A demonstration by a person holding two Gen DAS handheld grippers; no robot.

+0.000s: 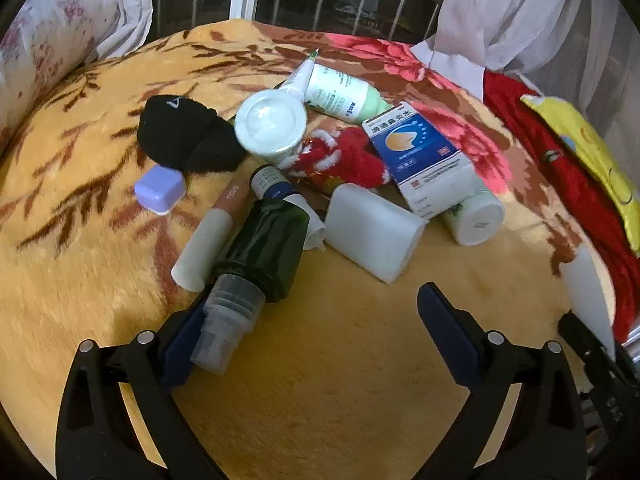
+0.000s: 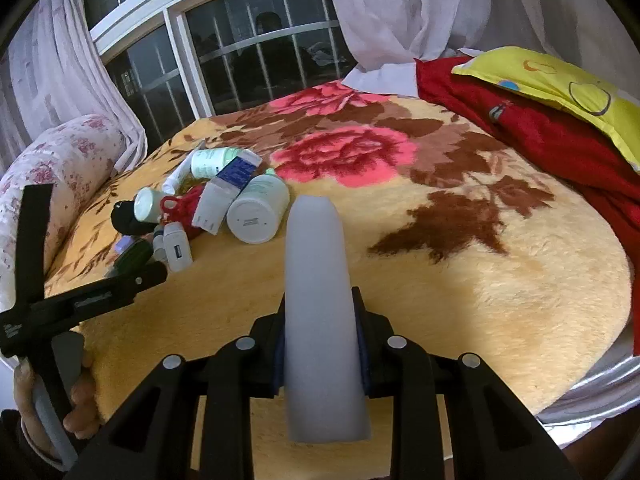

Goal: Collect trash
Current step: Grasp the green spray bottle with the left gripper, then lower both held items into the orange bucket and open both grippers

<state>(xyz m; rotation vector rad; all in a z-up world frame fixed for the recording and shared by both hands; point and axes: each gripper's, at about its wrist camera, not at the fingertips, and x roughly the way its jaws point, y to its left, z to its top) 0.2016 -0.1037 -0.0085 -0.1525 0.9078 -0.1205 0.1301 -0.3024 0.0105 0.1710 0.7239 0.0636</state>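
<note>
A pile of trash lies on the flowered blanket (image 1: 340,360). Nearest my left gripper (image 1: 316,300) is a dark green spray bottle (image 1: 260,248) with a clear cap; the cap rests against the left finger (image 1: 188,344). The gripper is open and holds nothing. Beyond lie a white block (image 1: 372,232), a blue and white box (image 1: 420,152), white bottles (image 1: 476,216), a white cup (image 1: 272,124), a tube (image 1: 208,232) and a purple case (image 1: 160,190). My right gripper (image 2: 320,332) is shut on a translucent white bottle (image 2: 320,300), held above the blanket. The pile (image 2: 224,200) lies to its far left.
A black knit item (image 1: 180,136) and a red and white fabric piece (image 1: 344,160) lie in the pile. A red cloth (image 2: 540,132) and yellow pillow (image 2: 560,84) are at the right. A floral bolster (image 2: 60,168) is at the left, the window (image 2: 248,52) and curtains behind.
</note>
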